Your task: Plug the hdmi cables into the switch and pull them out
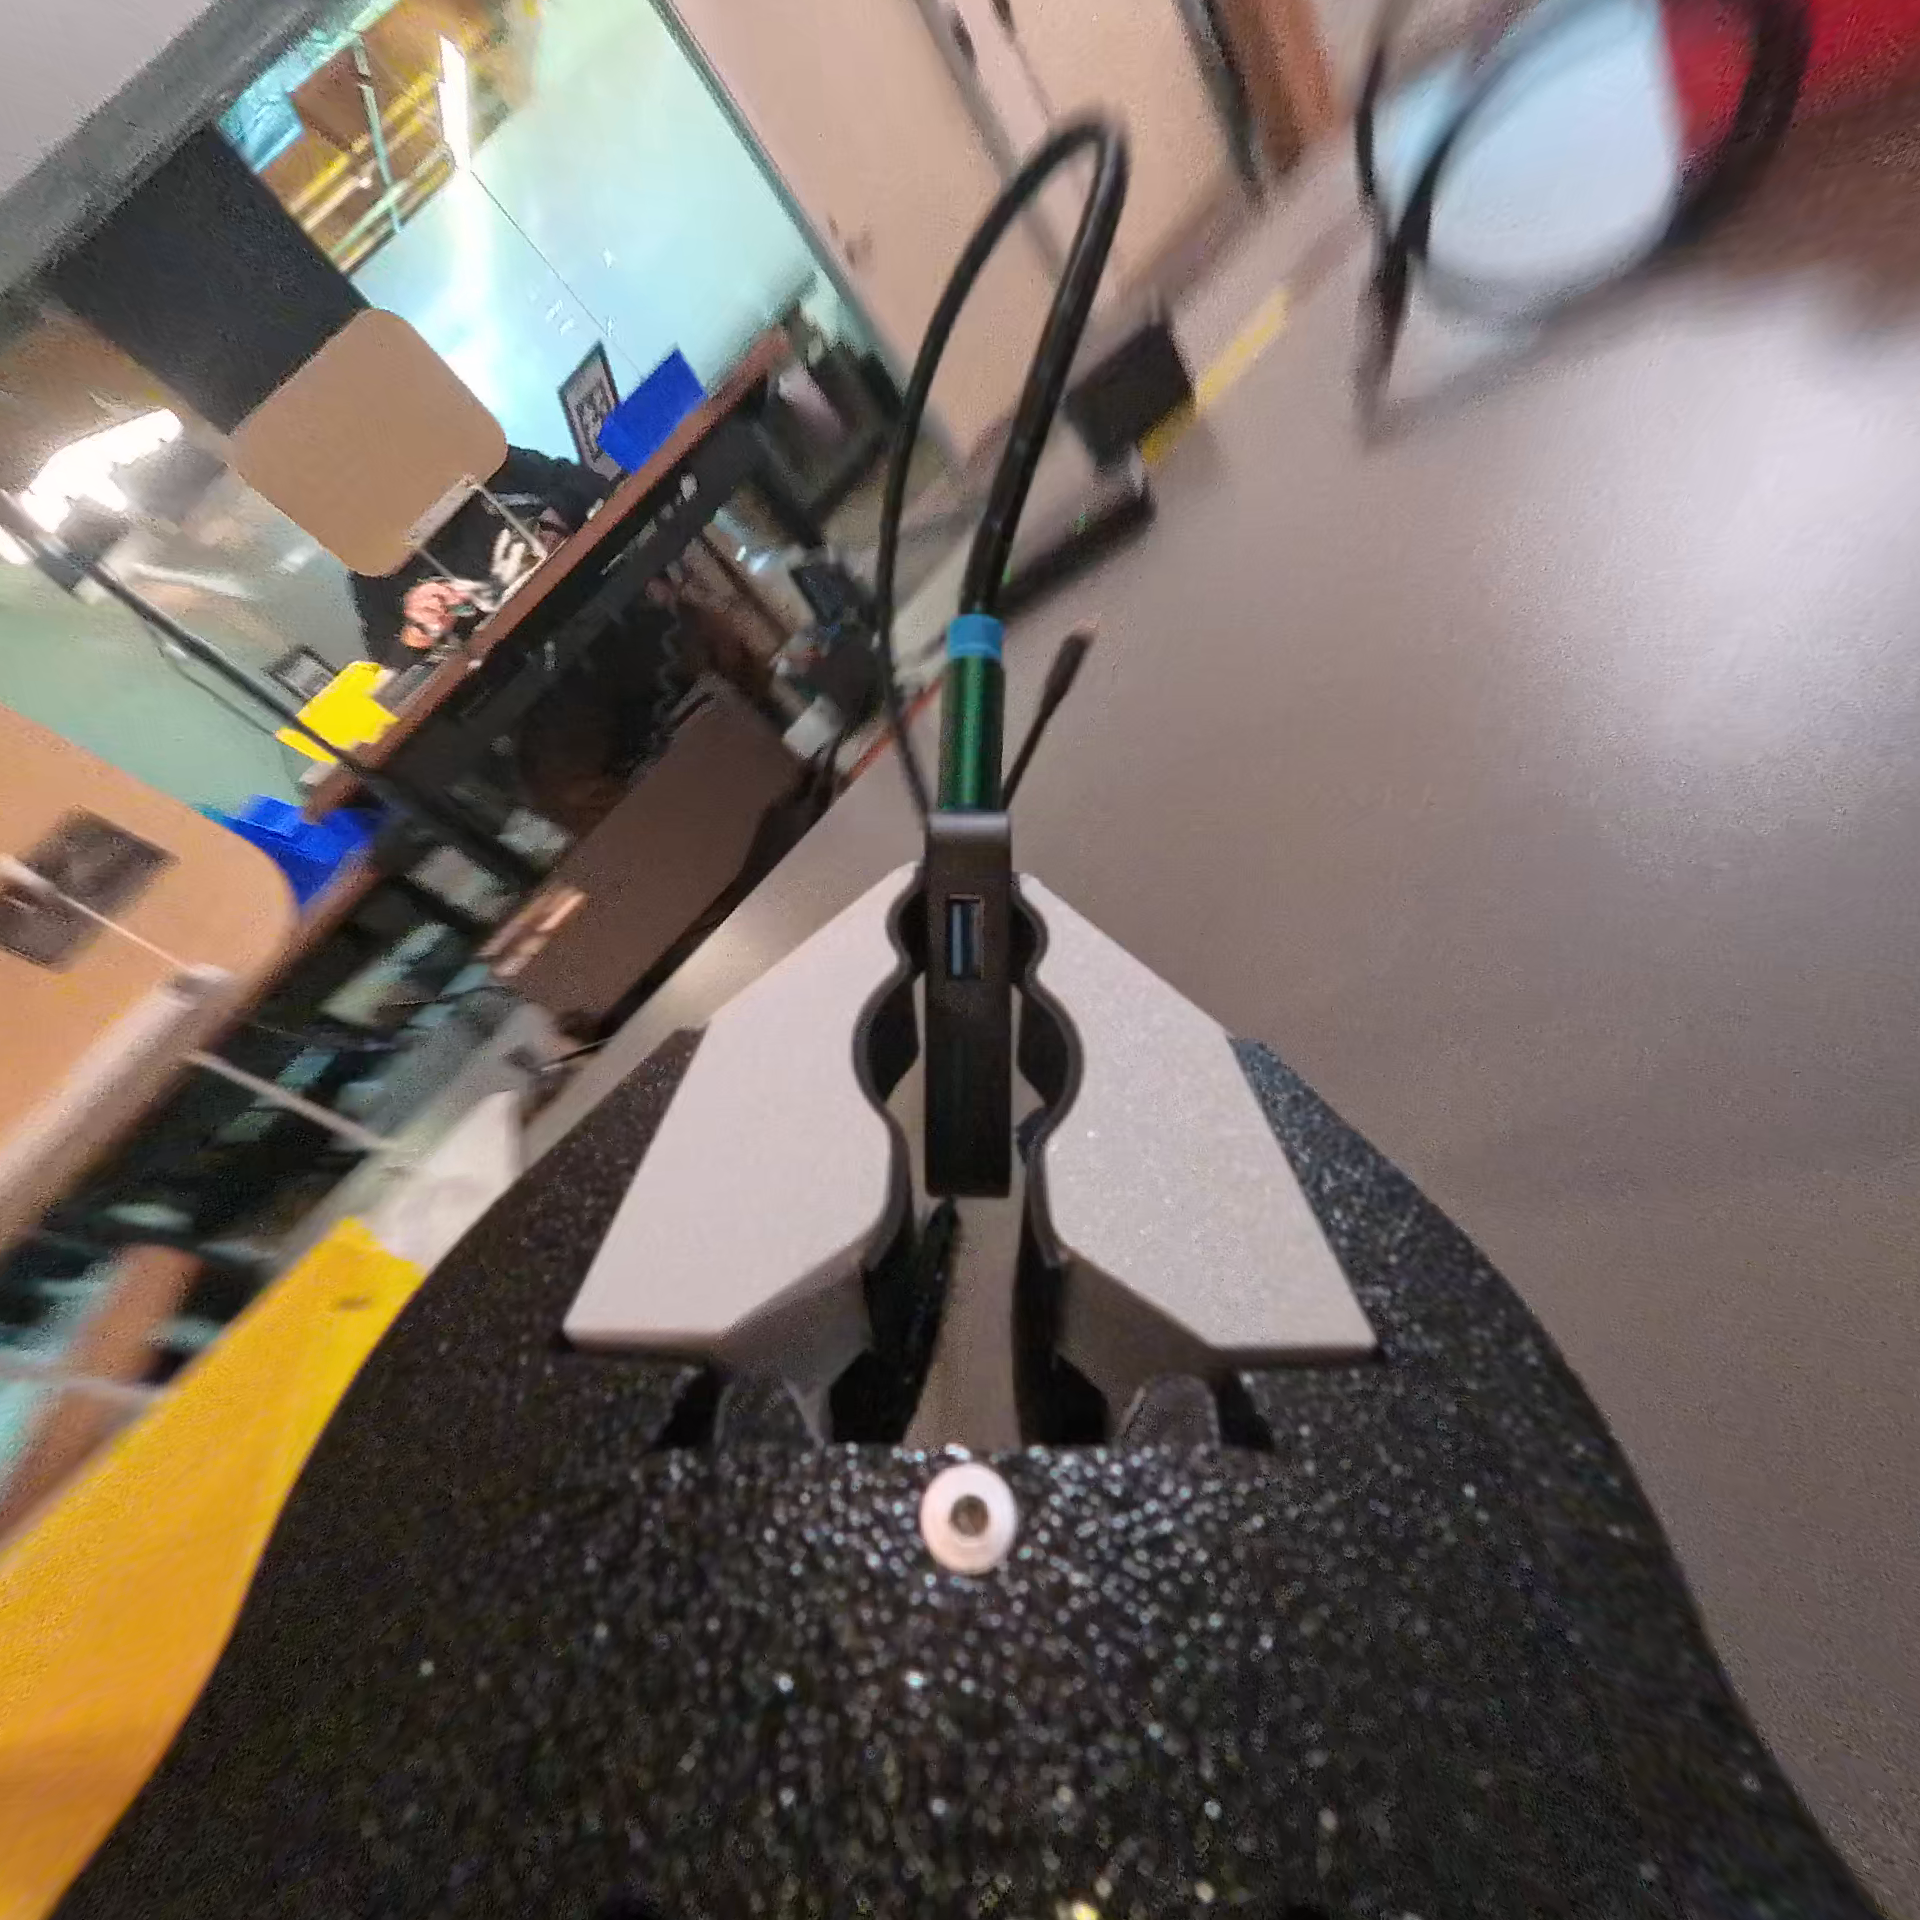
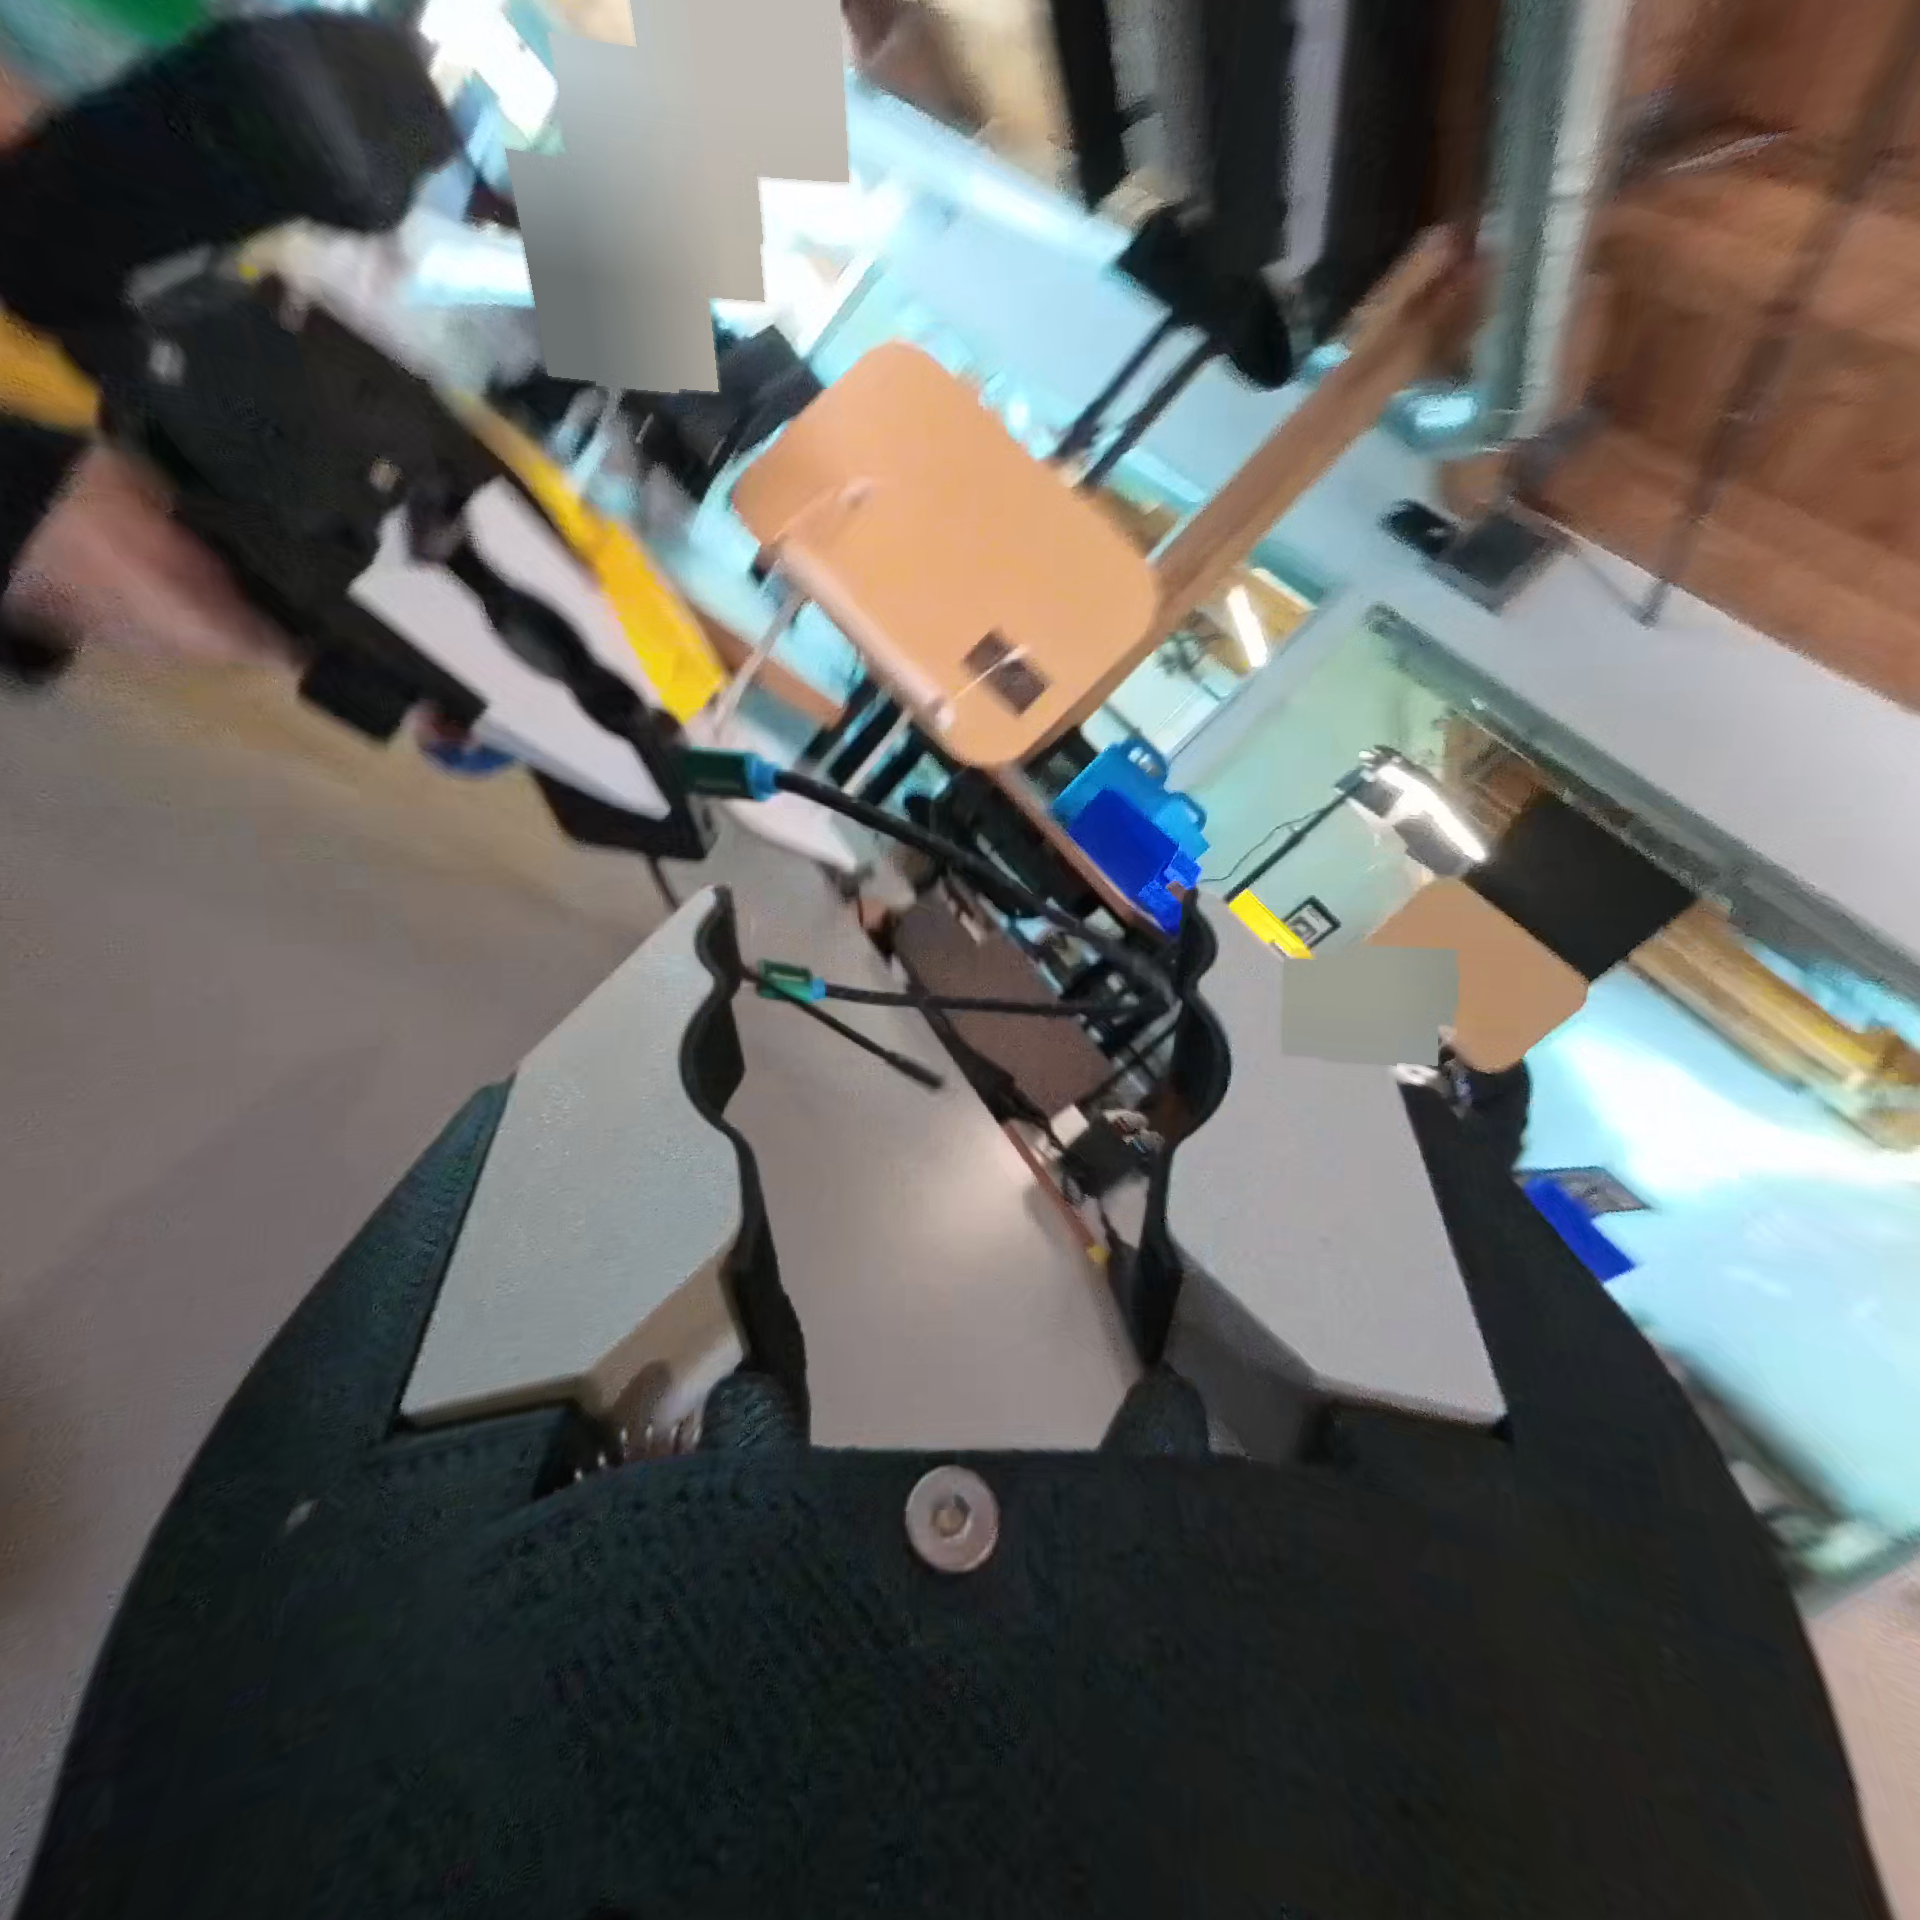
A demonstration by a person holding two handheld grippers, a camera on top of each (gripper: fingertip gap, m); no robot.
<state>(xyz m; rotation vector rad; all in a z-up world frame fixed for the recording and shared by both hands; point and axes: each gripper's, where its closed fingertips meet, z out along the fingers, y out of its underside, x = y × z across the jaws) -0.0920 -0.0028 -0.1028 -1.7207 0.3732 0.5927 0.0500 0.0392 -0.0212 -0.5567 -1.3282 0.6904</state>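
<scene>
The left claw (image 1: 966,1039) is clamped on the switch (image 1: 966,997), a slim black box held edge-on between the grey fingers (image 1: 769,1122), lifted above the pale table (image 1: 1455,935). One port on the switch's narrow side faces the camera. A plug (image 1: 971,727) with a green shell and a blue collar sits in the far end of the switch, and its black cable (image 1: 997,343) arcs up and loops back down on the left. A thinner black lead (image 1: 1044,717) sticks out beside the plug, to its right.

The right claw (image 2: 956,945) stands wide and holds nothing, its grey fingers (image 2: 603,1164) well apart over the table (image 2: 914,1299). Between them, farther off, a second green plug (image 2: 787,980) with a blue collar lies loose on the table, its cable (image 2: 987,1003) trailing off to the right among other black leads. From this side the left claw (image 2: 623,769) shows at upper left, gripping the switch (image 2: 634,821) with the first plug (image 2: 727,774) seated in it, near the table's far edge. Behind are a tan chair (image 2: 935,551) and blue bins (image 2: 1127,831), all blurred.
</scene>
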